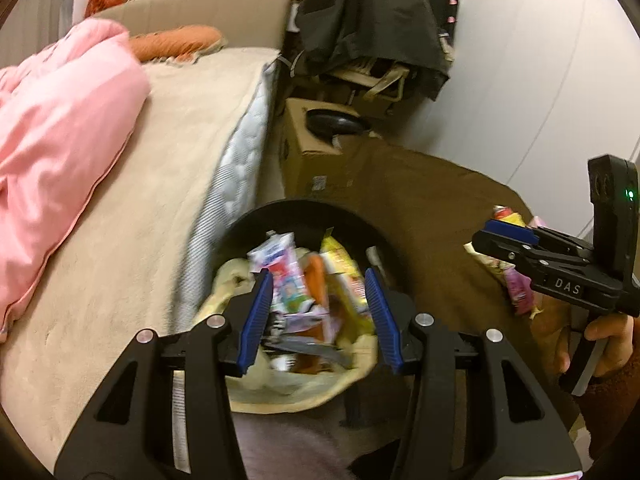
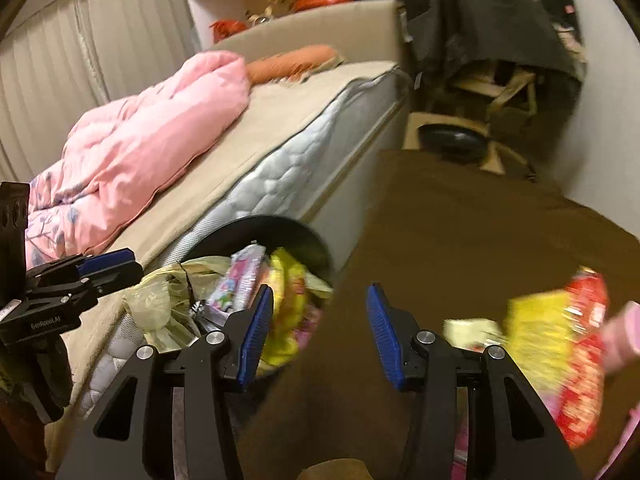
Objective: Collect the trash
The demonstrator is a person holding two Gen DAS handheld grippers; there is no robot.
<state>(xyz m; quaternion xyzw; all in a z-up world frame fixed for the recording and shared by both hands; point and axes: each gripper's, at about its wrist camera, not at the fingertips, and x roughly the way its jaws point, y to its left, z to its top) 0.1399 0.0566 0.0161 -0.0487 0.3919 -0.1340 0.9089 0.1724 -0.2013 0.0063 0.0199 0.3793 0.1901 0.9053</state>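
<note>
Black bin: a round black trash bin (image 1: 304,216) stands on the floor against the side of the bed, lower centre of the left wrist view; it is heaped with bright wrappers (image 1: 308,280) over a pale bag lining (image 1: 280,384).
Left gripper: the left gripper (image 1: 318,316) hangs above the bin with its blue-padded jaws apart and nothing clamped between them; the wrappers seen through the gap lie below in the bin.
Right gripper: the right gripper (image 2: 320,332) is likewise released, jaws spread over brown carpet (image 2: 460,232), just right of the bin (image 2: 256,228).
Loose trash: red and yellow packets (image 2: 560,332) lie on the carpet at the right edge of the right wrist view, blurred.
Bed: a beige mattress cover (image 1: 160,184) with a pink quilt (image 1: 56,152) at the upper left.
Beyond: a cardboard box (image 1: 308,152) and dark clothes (image 1: 372,20) heaped at the top centre.
</note>
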